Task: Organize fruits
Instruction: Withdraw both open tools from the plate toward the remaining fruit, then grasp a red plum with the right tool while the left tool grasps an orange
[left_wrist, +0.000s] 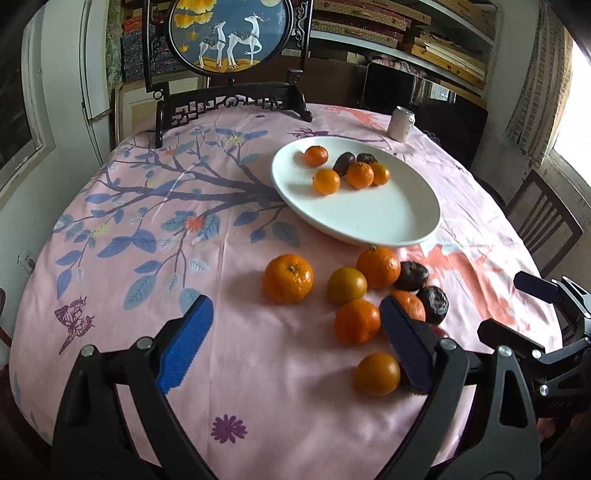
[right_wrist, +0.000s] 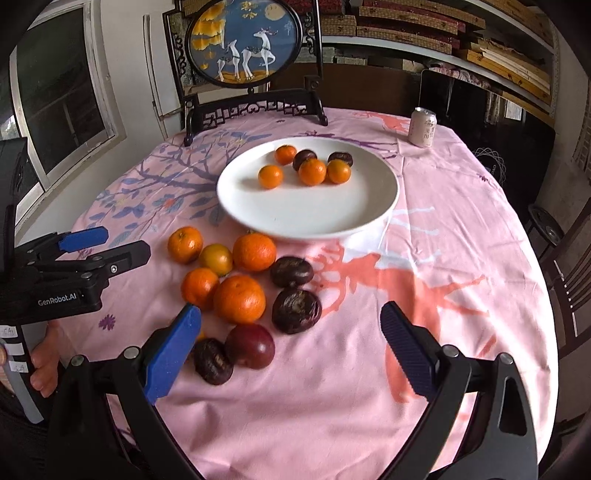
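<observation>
A white plate (left_wrist: 369, 218) (right_wrist: 306, 210) holds several small oranges (left_wrist: 326, 181) (right_wrist: 312, 171) and two dark passion fruits (left_wrist: 344, 163) (right_wrist: 303, 158). In front of it on the pink cloth lie loose oranges (left_wrist: 288, 278) (right_wrist: 239, 298), a yellowish fruit (left_wrist: 347, 286) (right_wrist: 216, 259) and dark passion fruits (left_wrist: 412, 276) (right_wrist: 296, 311). My left gripper (left_wrist: 295, 314) is open and empty above the loose fruit; it also shows in the right wrist view (right_wrist: 110, 243). My right gripper (right_wrist: 291, 325) is open and empty over the near fruits, and shows in the left wrist view (left_wrist: 513, 306).
A drink can (left_wrist: 402, 123) (right_wrist: 423, 127) stands at the table's far right. A round deer screen on a dark carved stand (left_wrist: 229, 37) (right_wrist: 243, 40) stands at the far edge. A wooden chair (left_wrist: 543, 218) is at the right.
</observation>
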